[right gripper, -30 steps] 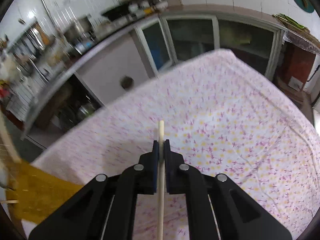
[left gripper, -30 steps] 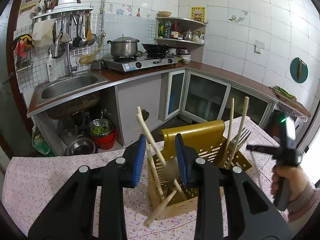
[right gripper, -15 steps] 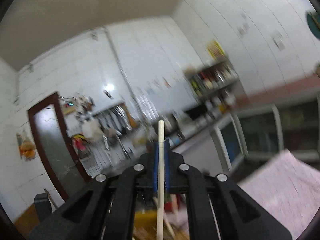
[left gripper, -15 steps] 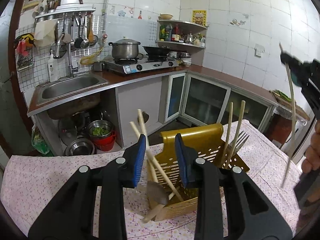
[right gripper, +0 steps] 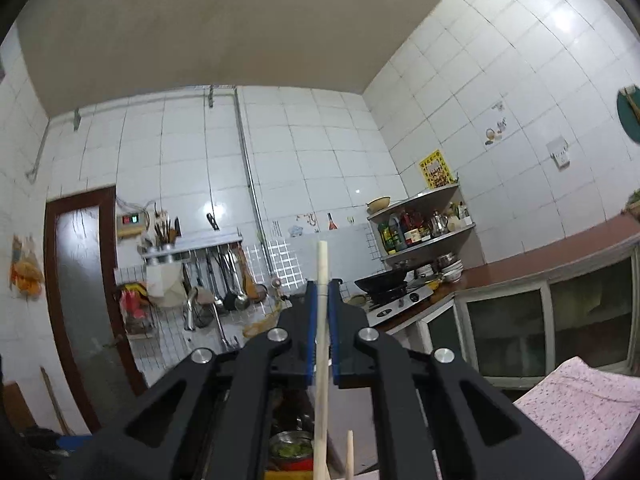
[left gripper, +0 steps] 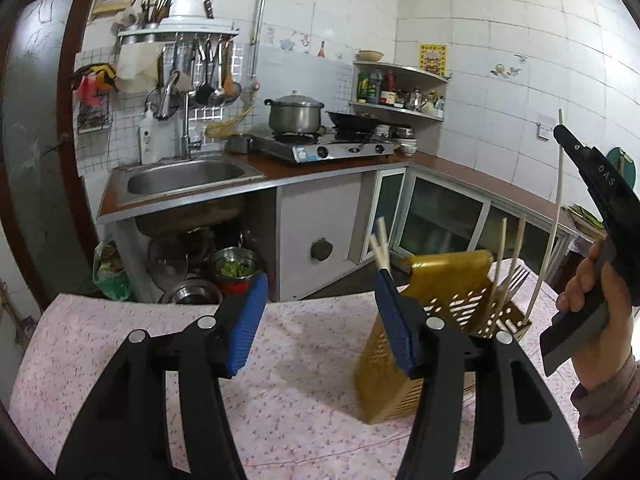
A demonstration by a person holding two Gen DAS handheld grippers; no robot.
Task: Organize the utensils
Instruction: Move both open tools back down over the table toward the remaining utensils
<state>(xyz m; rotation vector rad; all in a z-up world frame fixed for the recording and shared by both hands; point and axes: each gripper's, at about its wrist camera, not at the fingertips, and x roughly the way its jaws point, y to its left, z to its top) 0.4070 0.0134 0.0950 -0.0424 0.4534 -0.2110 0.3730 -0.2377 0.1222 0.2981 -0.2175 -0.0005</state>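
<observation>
A yellow perforated utensil holder [left gripper: 440, 304] stands on the floral tablecloth [left gripper: 304, 380], just right of my left gripper [left gripper: 320, 288]. That gripper's jaws are opening, and only cloth shows between the blue pads. Chopsticks [left gripper: 502, 256] and a fork [left gripper: 516, 280] stick up from the holder's right end, and two more chopstick ends [left gripper: 380, 244] rise behind my right pad. At the right edge a hand holds my right gripper [left gripper: 562, 136], shut on one long chopstick [left gripper: 556, 216] standing upright with its lower tip at the holder's right end. In the right wrist view the right gripper [right gripper: 322, 284] clamps that chopstick [right gripper: 321, 344].
Beyond the table are a steel sink [left gripper: 180, 176], a gas stove with a pot [left gripper: 296, 114] and a wok, a corner shelf of bottles [left gripper: 400, 96] and glass-door cabinets [left gripper: 440, 216]. Pots and bowls [left gripper: 232, 268] sit under the sink. A door [right gripper: 84, 292] is at the left.
My left gripper has drawn away from the holder to the left and its jaws have widened. The right gripper has risen and tilted upward, bringing its chopstick upright at the holder's right end.
</observation>
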